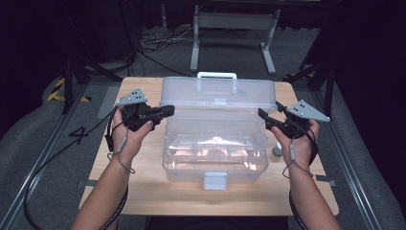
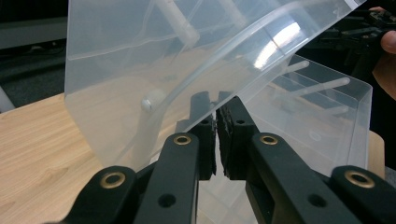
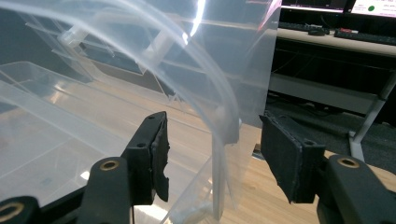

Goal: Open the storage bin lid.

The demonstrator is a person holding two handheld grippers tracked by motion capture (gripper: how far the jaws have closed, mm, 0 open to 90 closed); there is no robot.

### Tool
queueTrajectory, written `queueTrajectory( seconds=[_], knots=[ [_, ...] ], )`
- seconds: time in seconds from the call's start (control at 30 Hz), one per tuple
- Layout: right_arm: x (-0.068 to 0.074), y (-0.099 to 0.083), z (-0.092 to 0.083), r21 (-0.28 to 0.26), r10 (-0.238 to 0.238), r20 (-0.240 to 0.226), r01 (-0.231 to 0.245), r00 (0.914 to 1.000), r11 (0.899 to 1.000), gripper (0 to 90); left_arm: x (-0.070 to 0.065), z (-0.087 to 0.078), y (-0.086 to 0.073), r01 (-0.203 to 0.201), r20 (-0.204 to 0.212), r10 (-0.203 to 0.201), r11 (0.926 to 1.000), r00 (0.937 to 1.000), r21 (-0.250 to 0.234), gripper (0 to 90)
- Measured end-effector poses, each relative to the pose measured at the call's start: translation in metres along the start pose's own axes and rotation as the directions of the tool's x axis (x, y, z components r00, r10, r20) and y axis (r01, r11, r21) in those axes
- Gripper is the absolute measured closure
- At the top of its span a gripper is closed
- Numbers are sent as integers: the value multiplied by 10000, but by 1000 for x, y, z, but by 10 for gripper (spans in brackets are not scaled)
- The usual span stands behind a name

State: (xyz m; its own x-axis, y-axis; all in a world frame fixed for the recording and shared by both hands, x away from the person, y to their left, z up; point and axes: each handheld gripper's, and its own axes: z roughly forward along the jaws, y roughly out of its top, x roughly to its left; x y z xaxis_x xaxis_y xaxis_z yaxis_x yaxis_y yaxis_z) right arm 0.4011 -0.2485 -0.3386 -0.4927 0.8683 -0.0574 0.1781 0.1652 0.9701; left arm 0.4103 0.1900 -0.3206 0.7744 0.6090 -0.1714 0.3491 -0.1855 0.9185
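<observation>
The large clear plastic storage box (image 1: 215, 153) sits in the middle of the light wooden table (image 1: 143, 196), its long axis running left to right across me, its grey front latch (image 1: 215, 181) facing me. Its clear hinged lid (image 1: 218, 98) stands raised at the far side, with the white carry handle (image 1: 217, 75) on top. So the lid spans the whole gap between my two hands, and each of its short ends lies straight ahead of one gripper.

My left gripper (image 1: 165, 111) is at the lid's left end. In the left gripper view its jaws are drawn close together, and the curved edge of the lid (image 2: 187, 70) runs down into the thin slot between the pads (image 2: 226, 126); I judge they pinch that edge.

My right gripper (image 1: 263, 115) is at the lid's right end. In the right gripper view its jaws stand wide, and the lid's side wall (image 3: 224, 126) rises between them, nearer the right-hand pad (image 3: 285, 154) but touching neither, as far as I can tell.

The next move, I judge, turns on this: the lid's right edge already lies inside my open right jaws, so they need only close across it, without any reach sideways.
</observation>
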Motion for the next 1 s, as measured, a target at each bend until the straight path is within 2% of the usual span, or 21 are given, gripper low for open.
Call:
queueTrajectory(
  seconds=[0.27,0.7,0.87,1.0],
  knots=[
    [1,2,6,265,373,366,-383,9986,9989,433,0,0,0,122,119,-121,9999,9999,-43,845],
    [3,12,12,115,139,989,-151,9950,9998,454,2,0,-1,200,218,-198,9998,9996,-89,844],
    [4,17,11,-141,153,1173,-137,9930,9998,458,2,0,-1,190,214,-188,9998,9996,-80,838],
    [6,20,11,-204,-24,1316,52,9913,9998,472,2,1,-2,190,204,-189,9998,9996,-77,835]
  ],
)
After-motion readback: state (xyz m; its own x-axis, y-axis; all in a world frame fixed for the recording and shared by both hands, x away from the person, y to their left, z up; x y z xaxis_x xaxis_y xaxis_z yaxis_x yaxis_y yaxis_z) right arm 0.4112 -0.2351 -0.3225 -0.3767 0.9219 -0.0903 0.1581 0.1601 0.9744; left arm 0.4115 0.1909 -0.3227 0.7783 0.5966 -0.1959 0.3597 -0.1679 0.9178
